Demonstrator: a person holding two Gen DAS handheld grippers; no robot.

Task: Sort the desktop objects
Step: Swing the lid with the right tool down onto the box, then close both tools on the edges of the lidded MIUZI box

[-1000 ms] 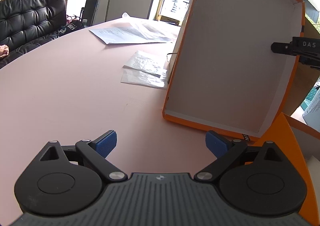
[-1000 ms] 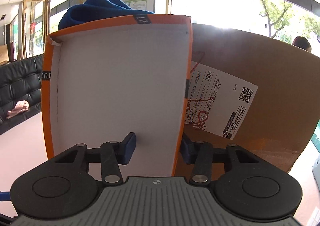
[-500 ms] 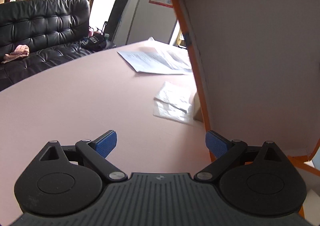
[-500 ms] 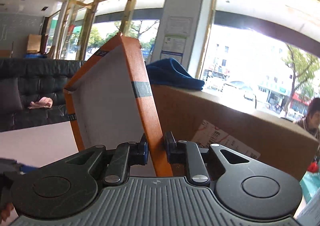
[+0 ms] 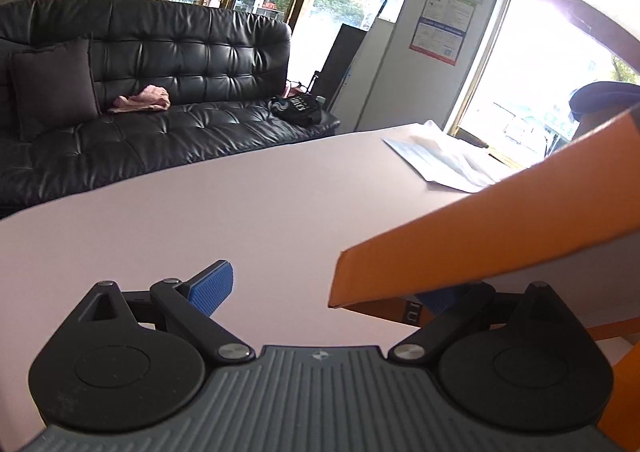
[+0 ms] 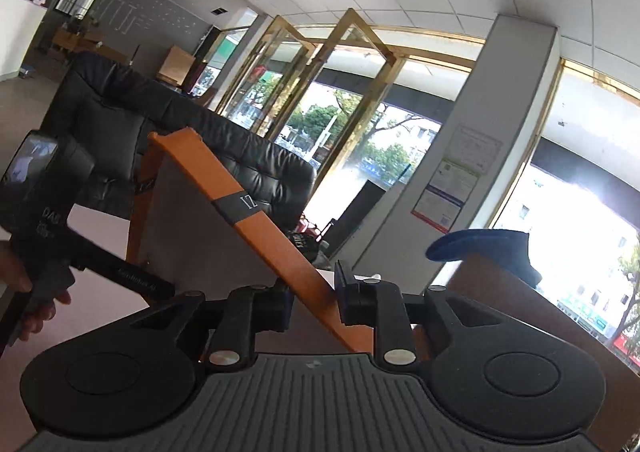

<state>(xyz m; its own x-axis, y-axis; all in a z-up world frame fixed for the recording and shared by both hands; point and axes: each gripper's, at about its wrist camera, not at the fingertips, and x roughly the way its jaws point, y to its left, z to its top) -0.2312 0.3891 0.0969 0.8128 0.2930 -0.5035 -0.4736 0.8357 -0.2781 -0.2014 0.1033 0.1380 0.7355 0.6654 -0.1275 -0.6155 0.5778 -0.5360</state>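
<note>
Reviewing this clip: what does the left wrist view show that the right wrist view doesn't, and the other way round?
Only the left wrist view shows the pale pink tabletop, the white papers lying on it, and the left gripper, open and empty.

Only the right wrist view shows the right gripper shut on the rim of the orange cardboard box lid, the brown cardboard carton, and a hand holding the other gripper.

Both show the lid, the black leather sofa and the blue cloth.
</note>
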